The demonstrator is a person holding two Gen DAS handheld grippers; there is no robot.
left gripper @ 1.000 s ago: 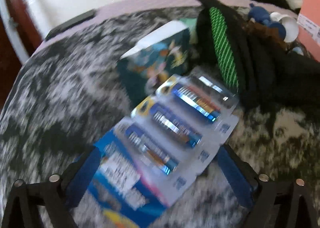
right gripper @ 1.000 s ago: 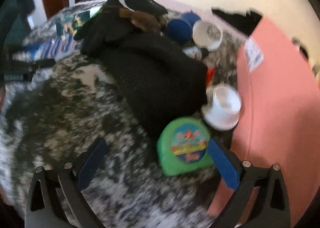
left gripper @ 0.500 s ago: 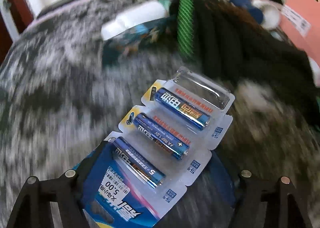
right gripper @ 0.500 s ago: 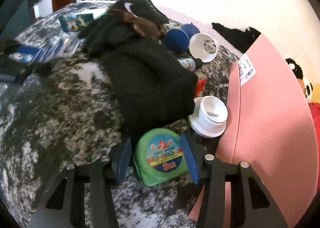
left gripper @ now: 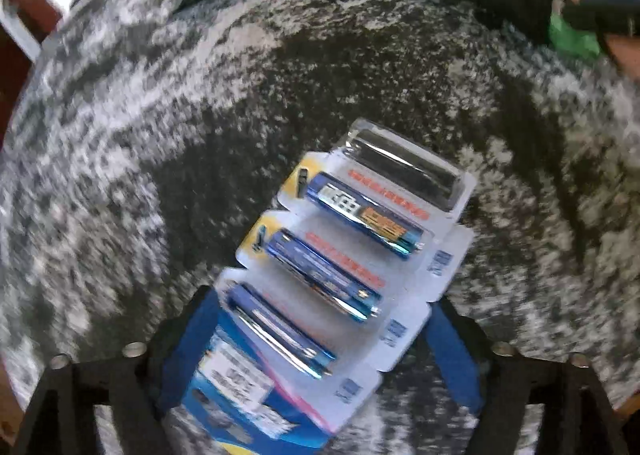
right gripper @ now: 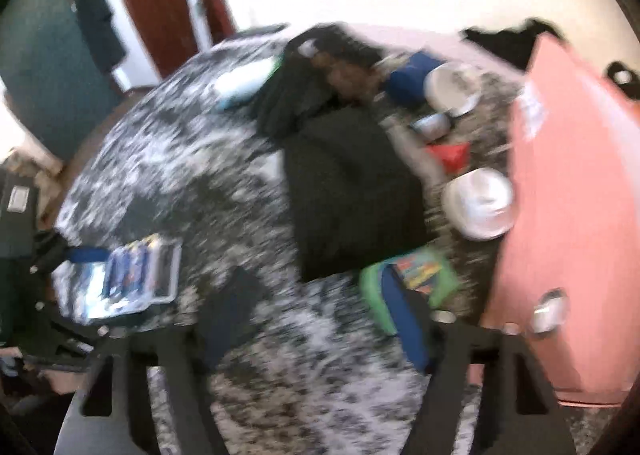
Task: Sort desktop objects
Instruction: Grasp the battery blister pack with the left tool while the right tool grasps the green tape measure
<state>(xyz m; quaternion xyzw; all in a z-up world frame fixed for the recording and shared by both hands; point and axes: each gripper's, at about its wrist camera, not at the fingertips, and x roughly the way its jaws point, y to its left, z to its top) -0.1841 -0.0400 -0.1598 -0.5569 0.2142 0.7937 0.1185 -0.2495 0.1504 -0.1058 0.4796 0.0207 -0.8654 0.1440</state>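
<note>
My left gripper (left gripper: pixel 316 351) is shut on the blue end of a battery blister pack (left gripper: pixel 344 255) with three blue batteries and one bare pocket, held over the speckled tabletop (left gripper: pixel 160 135). The pack also shows at the left of the right wrist view (right gripper: pixel 136 275). My right gripper (right gripper: pixel 320 319) is open in a blurred frame. The green tape measure (right gripper: pixel 412 279) lies beside its right finger (right gripper: pixel 404 319), outside the jaws, next to the black cloth (right gripper: pixel 352 191).
A pink box (right gripper: pixel 576 215) stands at the right. White lids (right gripper: pixel 480 203), a blue cap (right gripper: pixel 412 75), a red piece (right gripper: pixel 450 155) and a white-topped card box (right gripper: pixel 244 83) lie around the cloth. The table edge is at the left.
My left gripper has carried the battery pack toward the near, open part of the table. My right gripper has opened and drawn back left from the tape measure it was closing around.
</note>
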